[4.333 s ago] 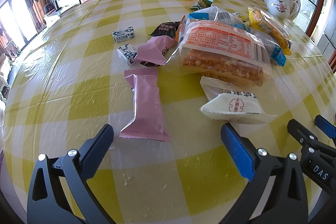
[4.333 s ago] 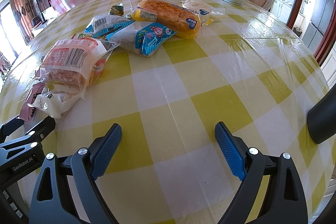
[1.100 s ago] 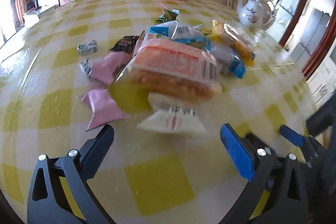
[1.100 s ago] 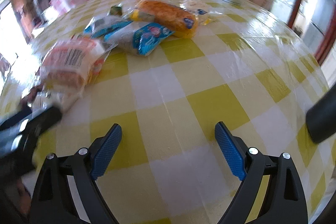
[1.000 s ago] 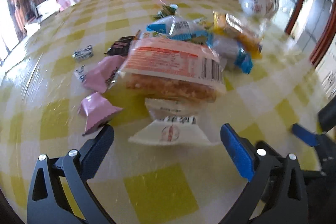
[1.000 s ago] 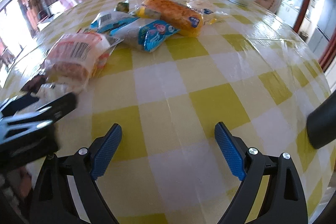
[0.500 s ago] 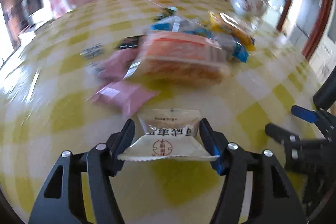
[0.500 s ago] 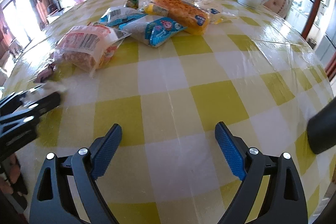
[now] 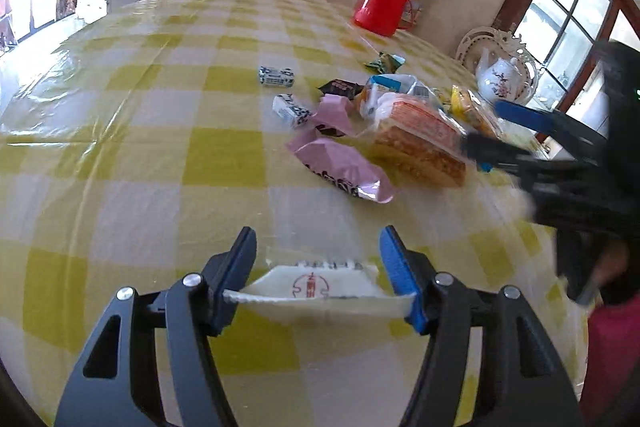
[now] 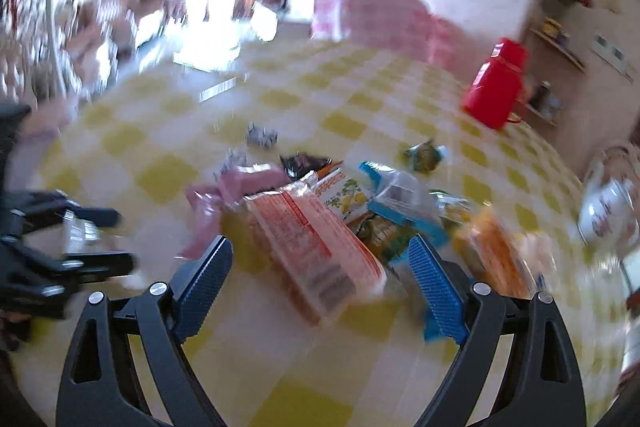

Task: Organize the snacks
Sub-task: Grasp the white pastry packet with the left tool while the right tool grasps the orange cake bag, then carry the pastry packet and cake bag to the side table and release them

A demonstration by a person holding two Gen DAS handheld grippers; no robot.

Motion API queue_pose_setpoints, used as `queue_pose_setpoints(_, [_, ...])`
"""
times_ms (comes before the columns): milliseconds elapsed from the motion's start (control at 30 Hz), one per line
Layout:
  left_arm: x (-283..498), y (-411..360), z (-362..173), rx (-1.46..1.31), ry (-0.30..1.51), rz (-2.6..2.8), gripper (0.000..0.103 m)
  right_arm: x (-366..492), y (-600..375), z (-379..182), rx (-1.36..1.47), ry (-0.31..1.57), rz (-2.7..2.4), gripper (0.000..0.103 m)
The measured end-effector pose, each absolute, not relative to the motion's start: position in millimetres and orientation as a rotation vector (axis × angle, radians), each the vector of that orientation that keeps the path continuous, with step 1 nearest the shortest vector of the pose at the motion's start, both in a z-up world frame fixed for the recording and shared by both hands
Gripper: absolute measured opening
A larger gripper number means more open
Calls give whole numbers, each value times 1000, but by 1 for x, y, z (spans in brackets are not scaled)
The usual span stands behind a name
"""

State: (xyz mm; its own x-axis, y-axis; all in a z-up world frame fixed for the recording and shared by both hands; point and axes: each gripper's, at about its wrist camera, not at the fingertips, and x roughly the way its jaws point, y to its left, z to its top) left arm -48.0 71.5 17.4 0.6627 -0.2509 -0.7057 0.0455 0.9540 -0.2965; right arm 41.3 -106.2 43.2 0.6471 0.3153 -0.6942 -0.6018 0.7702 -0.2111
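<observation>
**White packet lifted; cake bag next in line**

The left gripper [image 9: 318, 277] pinches a white packet [image 9: 320, 287] by its two side edges, the packet spanning flat between the pads, and its jaws closed onto it within the last second. It tilts down over the table [image 9: 120, 155] with bare checked cloth beneath. By my reading the pick is done and the carry is in hand; next it needs a clear spot to set the packet apart from the heap. Ahead and to its right lie a pink wrapper [image 9: 340, 167] and the pile.

The right gripper [image 10: 320, 279] is spread wide and holds nothing, angled down with the orange-labelled cake bag [image 10: 316, 247] just ahead between its fingers, untouched as far as the blur allows. Closing squarely on that bag looks like its next move.
</observation>
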Motion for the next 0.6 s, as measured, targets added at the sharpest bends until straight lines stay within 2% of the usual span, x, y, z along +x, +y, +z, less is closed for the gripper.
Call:
queue_pose_setpoints(233, [-45,73,12,-290,849,-190,64,70,-80,-8,-577,791,542,86])
queue_pose_setpoints(267, [-44,72,11,-286,857,-195,64,69,-80,-12,-581,790,532,82])
queue_pose_setpoints(400, [-44,69,11,-274,866,-202,68,51,-95,-6,-495,747,498,52])
queue_pose_setpoints(467, [-43,62,10,-241,875,-212,78,32,-106,0,-431,744,484,50])
queue_pose_setpoints(600, [-40,47,9,-147,897,-193,83,2,-130,3,-291,769,411,49])
